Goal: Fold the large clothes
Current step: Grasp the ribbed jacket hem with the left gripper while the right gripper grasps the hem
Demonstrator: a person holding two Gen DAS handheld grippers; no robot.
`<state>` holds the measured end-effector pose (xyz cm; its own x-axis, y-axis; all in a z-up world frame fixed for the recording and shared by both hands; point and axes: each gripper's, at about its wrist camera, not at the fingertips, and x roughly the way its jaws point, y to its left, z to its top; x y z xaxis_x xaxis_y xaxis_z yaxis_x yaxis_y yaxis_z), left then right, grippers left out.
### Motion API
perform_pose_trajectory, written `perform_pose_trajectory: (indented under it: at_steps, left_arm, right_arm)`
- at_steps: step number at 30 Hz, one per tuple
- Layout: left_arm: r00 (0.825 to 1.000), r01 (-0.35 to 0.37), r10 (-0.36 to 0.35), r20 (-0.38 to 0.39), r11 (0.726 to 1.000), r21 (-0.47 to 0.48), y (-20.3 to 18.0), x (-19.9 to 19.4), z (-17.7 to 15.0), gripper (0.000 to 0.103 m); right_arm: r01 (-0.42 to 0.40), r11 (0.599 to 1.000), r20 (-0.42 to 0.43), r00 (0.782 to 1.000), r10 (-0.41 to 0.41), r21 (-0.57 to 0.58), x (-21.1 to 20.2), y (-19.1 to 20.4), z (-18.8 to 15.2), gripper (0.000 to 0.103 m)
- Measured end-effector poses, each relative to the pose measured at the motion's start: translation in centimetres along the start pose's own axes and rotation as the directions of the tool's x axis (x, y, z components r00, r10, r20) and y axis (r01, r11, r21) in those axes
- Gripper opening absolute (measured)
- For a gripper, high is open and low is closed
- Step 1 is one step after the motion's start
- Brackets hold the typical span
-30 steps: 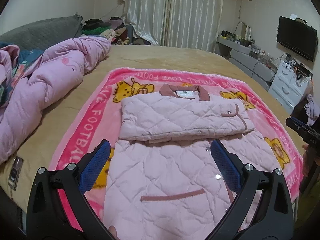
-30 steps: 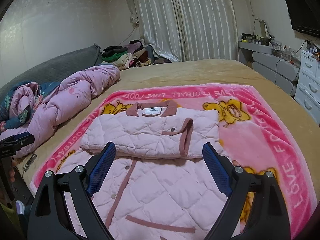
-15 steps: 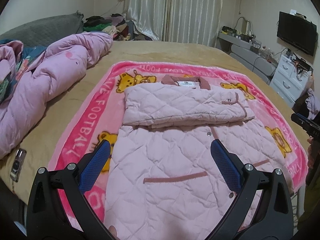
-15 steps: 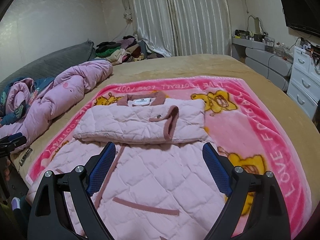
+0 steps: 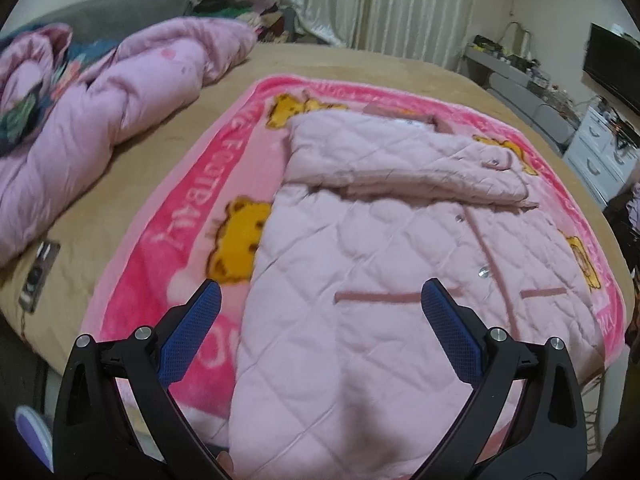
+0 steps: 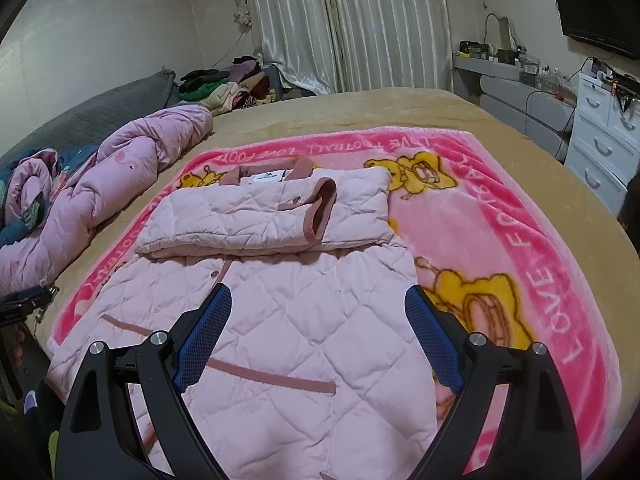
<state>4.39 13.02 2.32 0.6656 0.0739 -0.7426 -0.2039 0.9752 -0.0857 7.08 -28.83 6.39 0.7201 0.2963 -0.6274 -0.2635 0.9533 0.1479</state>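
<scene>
**A:** Item one, nearest the lens?

**B:** Left gripper [image 5: 320, 294], blue-padded fingers [image 5: 192, 332] spread wide, nothing between them; it hangs over the lower hem of the pink quilted coat [image 5: 360, 320]. Right gripper [image 6: 318, 300], same make, fingers [image 6: 434, 344] likewise parted and empty, poised above the coat's lower right half.

**A:** Item two, the coat itself?

**B:** Laid flat, front up, on a pink cartoon-bear blanket [image 6: 540, 248]. Sleeves folded across the chest, forming a thick band below the collar [image 6: 276, 174]; a darker pink cuff [image 6: 320, 208] lies on top. Snap buttons and two dusty-rose pocket trims show on the lower body. The hem reaches the near edge of the bed.

**A:** Beneath the blanket?

**B:** Tan bedspread [image 6: 380, 108], covering the whole bed.

**A:** To the left?

**B:** A crumpled pink duvet [image 5: 100, 120], apart from the blanket. A small dark device [image 5: 38, 276] lies at the bed's near left edge; type unclear.

**A:** Farthest?

**B:** Heap of clothes [image 6: 228, 84] by pale curtains [image 6: 340, 20], white drawers [image 6: 600, 128], wall television [image 6: 596, 8].
</scene>
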Motion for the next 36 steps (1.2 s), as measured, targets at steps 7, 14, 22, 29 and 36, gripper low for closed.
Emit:
perform_pose_trajectory:
  at_steps: [7, 14, 22, 29, 36]
  left_arm:
    - [0.998, -0.012, 0.009, -0.067, 0.999, -0.046, 2.4, 1.0, -2.7, 0.094]
    - [0.99, -0.012, 0.0, -0.139, 0.996, -0.086, 4.1, 2.0, -5.4, 0.094]
    - [0.982, -0.034, 0.015, -0.19, 0.994, -0.1, 5.3, 2.8, -7.5, 0.094]
    - [0.978, 0.008, -0.033, -0.208, 0.993, -0.12, 5.7, 3.1, -9.1, 0.094]
    - [0.971, 0.075, -0.11, -0.212, 0.983, -0.168, 6.3, 3.1, -10.2, 0.094]
  right_arm:
    - [-0.025, 1.0, -0.037, 0.999, 0.025, 0.007, 0.3, -0.1, -1.1, 0.088]
    - [-0.034, 0.999, -0.128, 0.991, 0.038, 0.034, 1.4, -1.2, -3.7, 0.088]
    - [-0.017, 0.999, -0.226, 0.974, 0.026, 0.041, 2.1, -2.6, -6.4, 0.088]
    - [0.003, 0.999, -0.294, 0.956, 0.007, 0.033, 2.3, -3.5, -8.5, 0.088]
    - [0.01, 1.0, -0.327, 0.945, 0.0, 0.029, 2.3, -3.9, -9.7, 0.088]
